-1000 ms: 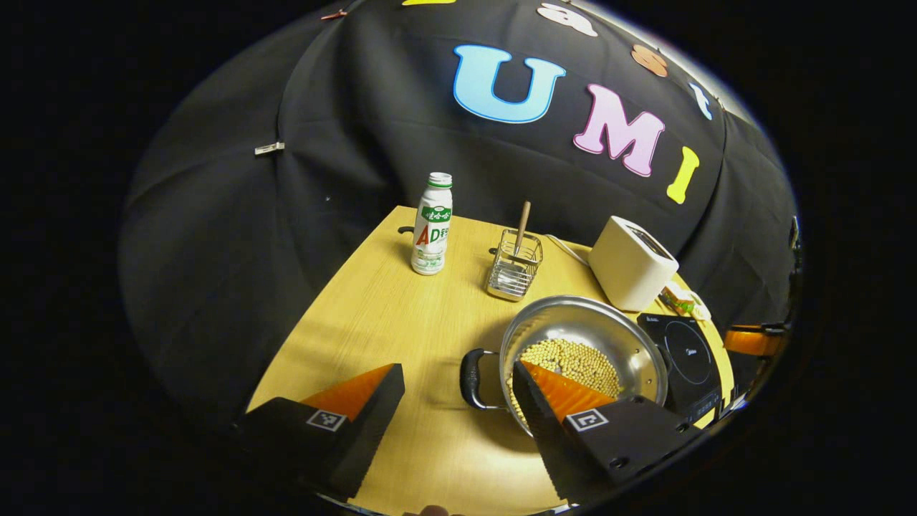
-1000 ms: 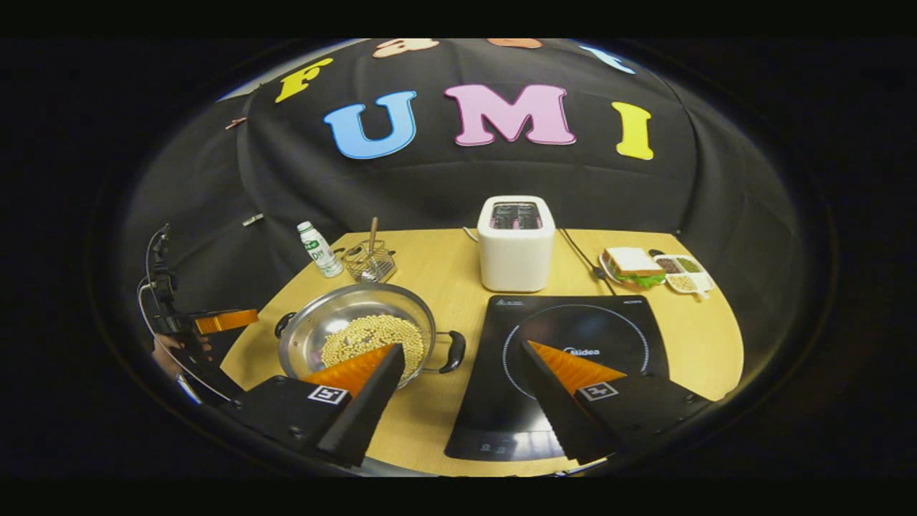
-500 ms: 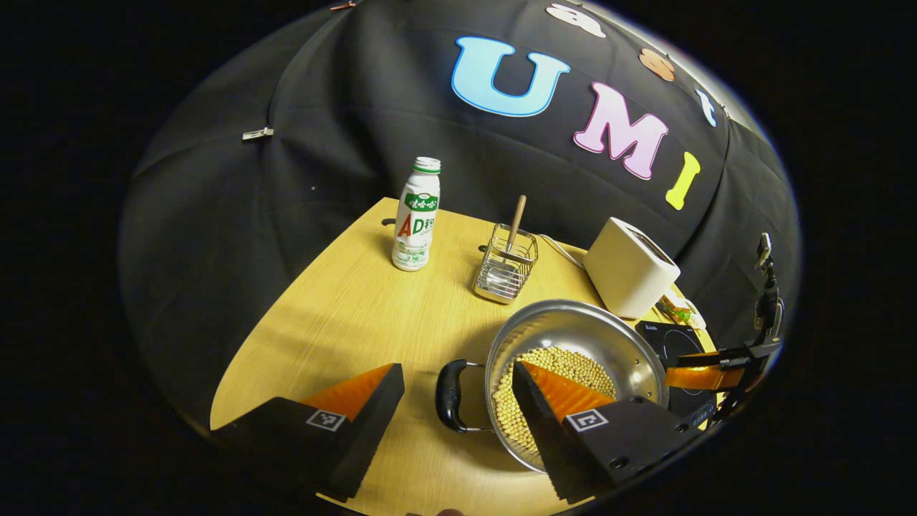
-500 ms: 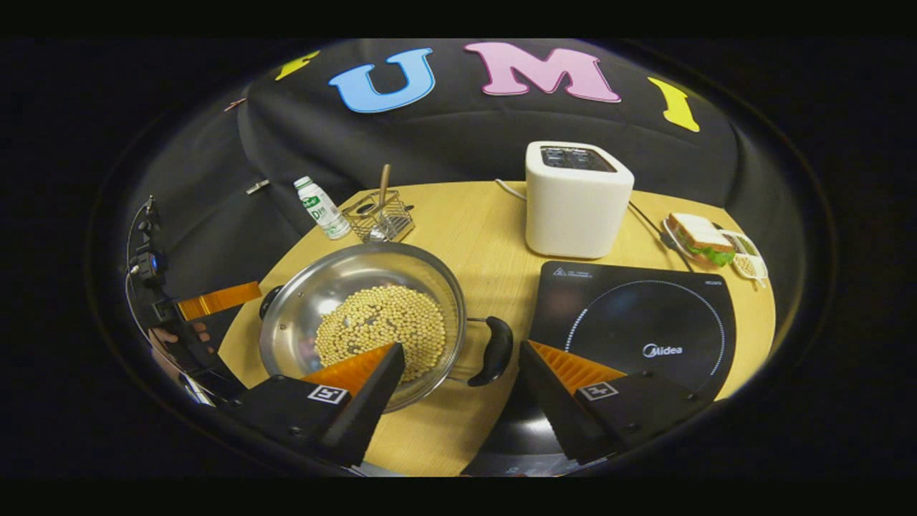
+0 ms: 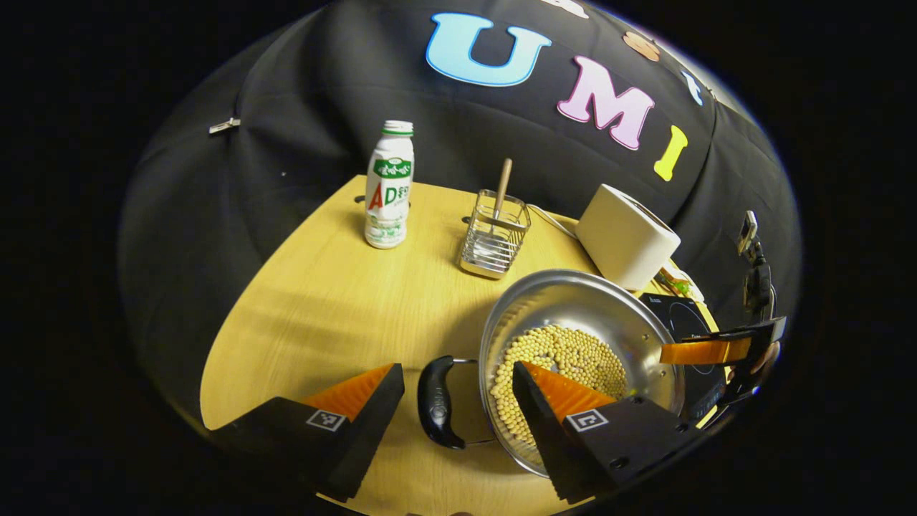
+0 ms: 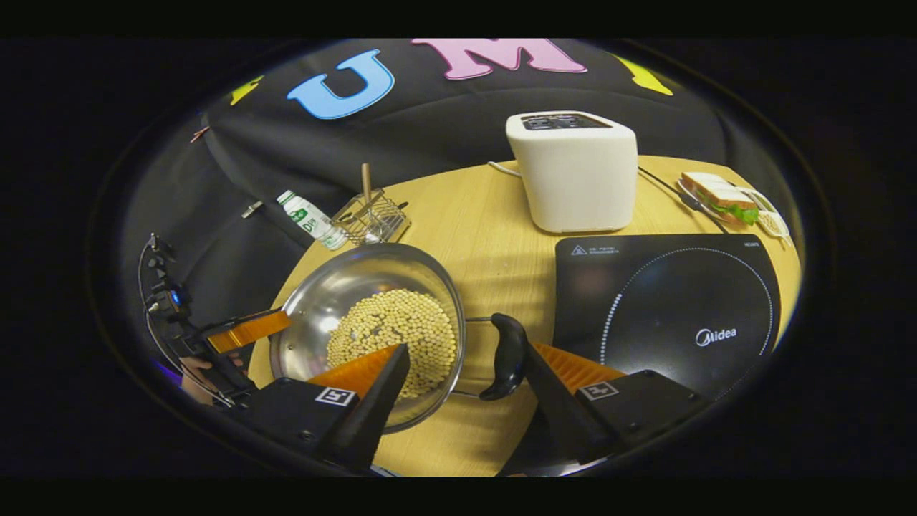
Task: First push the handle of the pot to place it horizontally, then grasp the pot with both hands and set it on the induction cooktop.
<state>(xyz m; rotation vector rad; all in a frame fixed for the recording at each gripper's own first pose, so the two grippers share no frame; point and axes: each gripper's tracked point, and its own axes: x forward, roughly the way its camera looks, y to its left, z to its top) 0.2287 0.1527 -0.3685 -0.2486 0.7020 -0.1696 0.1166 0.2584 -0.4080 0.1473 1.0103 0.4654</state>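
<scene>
Left jaws: the left gripper (image 5: 458, 387) is spread wide, one pot handle (image 5: 435, 401) lying between the fingers, neither touching it.
Right jaws: the right gripper (image 6: 466, 373) is spread wide around the other handle (image 6: 507, 356); contact cannot be told.
Pot: the steel pot (image 6: 358, 294) holding soybeans (image 6: 394, 337) stands on the table (image 5: 322, 301), beside the induction cooktop (image 6: 666, 308).
Behind: bottle (image 5: 389, 185), wire basket (image 5: 494, 236), toaster (image 6: 573, 172), sandwich (image 6: 720, 197).

Black cloth wall (image 5: 301, 143) with a metal clip (image 5: 223, 126), light wooden table (image 5: 315, 301), dim surroundings
</scene>
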